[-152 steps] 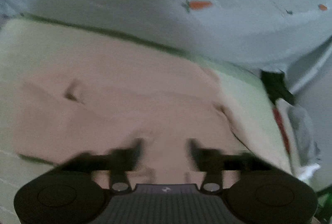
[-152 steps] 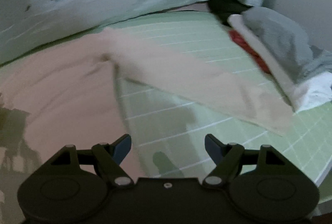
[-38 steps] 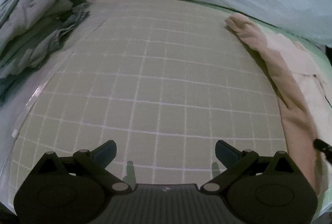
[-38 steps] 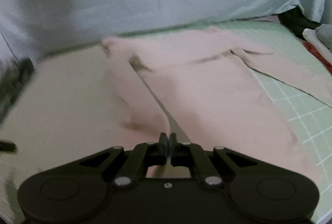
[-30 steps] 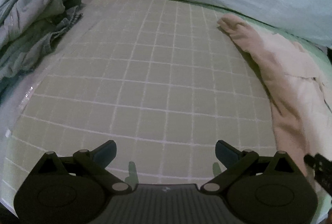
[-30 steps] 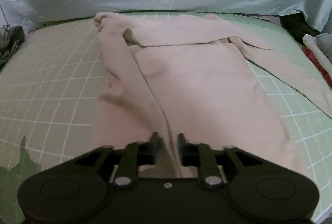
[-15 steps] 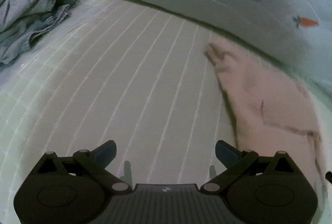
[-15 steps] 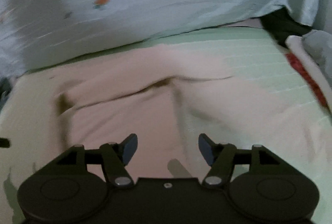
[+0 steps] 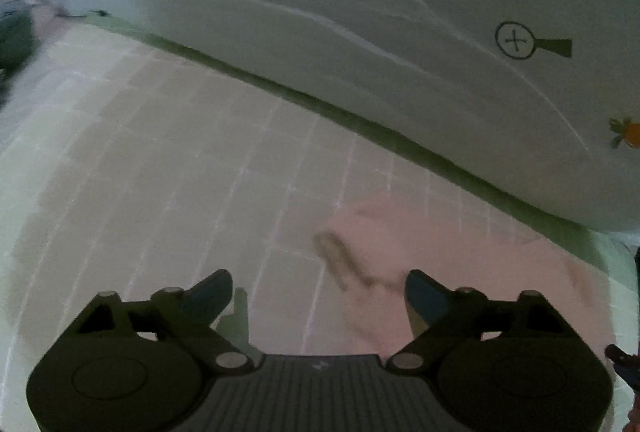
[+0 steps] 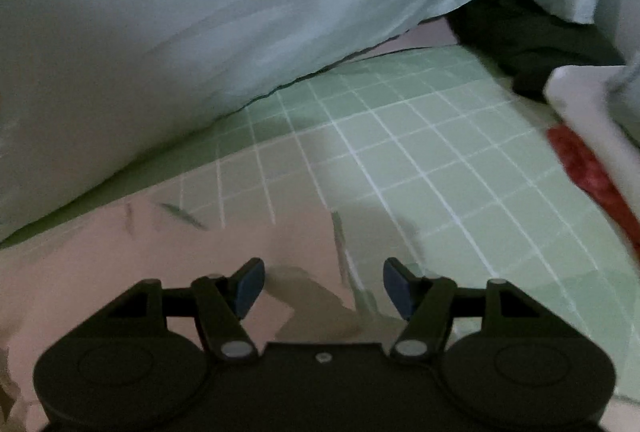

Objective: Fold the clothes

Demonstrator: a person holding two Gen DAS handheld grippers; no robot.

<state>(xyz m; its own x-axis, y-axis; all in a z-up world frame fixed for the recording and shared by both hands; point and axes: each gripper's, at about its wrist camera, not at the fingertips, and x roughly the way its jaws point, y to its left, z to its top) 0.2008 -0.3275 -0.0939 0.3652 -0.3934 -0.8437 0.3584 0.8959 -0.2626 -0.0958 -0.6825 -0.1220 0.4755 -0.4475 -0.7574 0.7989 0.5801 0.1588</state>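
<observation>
Pink garment (image 10: 120, 272) lies flat on the green grid mat (image 10: 440, 152), right under and ahead of both grippers. Looks soft, thin and light, so it'll probably drape and slide; I'd pinch an edge or corner, not the middle. Left gripper (image 9: 319, 292) is spread wide over a blurry end of it, right gripper (image 10: 324, 286) also wide, holding nothing. Folded pile (image 10: 592, 136) sits off right.

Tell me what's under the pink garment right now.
The pink garment lies on the green grid mat, which shows past its edges. Whatever sits beneath the cloth itself is covered.
</observation>
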